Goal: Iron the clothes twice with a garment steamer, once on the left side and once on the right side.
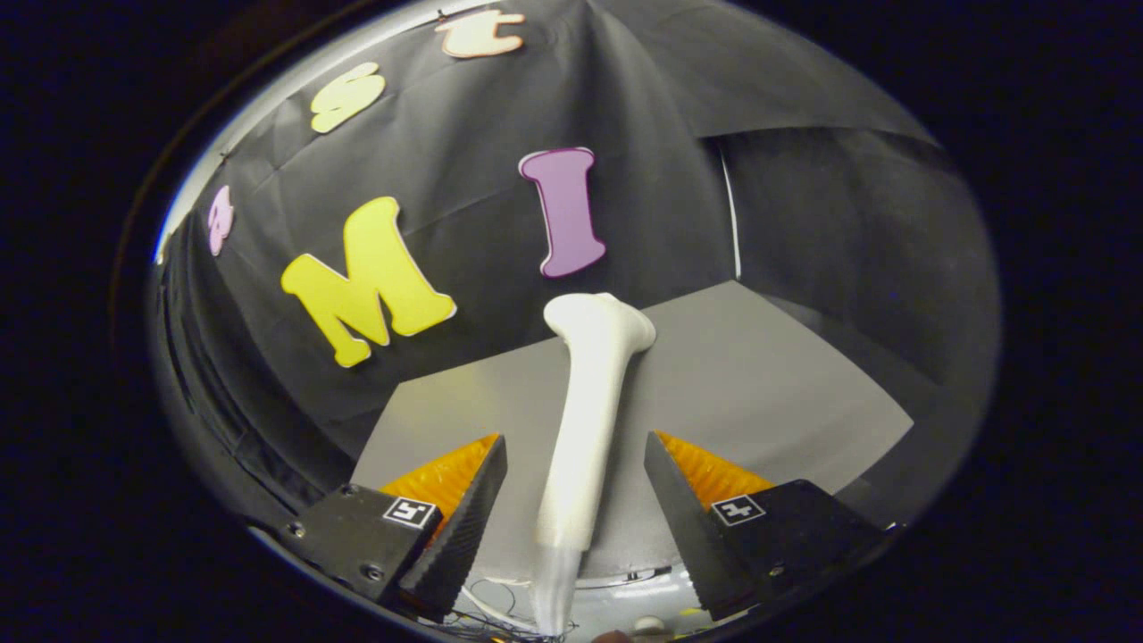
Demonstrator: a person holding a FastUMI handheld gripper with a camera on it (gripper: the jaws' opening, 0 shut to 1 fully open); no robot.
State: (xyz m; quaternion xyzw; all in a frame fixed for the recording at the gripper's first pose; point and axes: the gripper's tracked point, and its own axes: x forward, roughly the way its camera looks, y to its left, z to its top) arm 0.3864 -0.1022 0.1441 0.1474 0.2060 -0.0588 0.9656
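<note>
while the gripper (576, 464) stood with its fingers spread apart, the white garment steamer (585, 420) rose between them, touching neither finger. its handle ran up from below the fingertips and its wider head reached beyond them, over the grey table (759, 393), with the black cloth wall (652, 205) behind it.

The gripper (576, 496) is seen from its own camera, tilted in roll so that the right finger sits slightly higher than the left. The fingers (464, 518) are held spread wide, a clear gap left between them. Neither finger is pressed against anything; ribbed inner faces are turned toward each other. A square marker is carried on each finger base.
</note>
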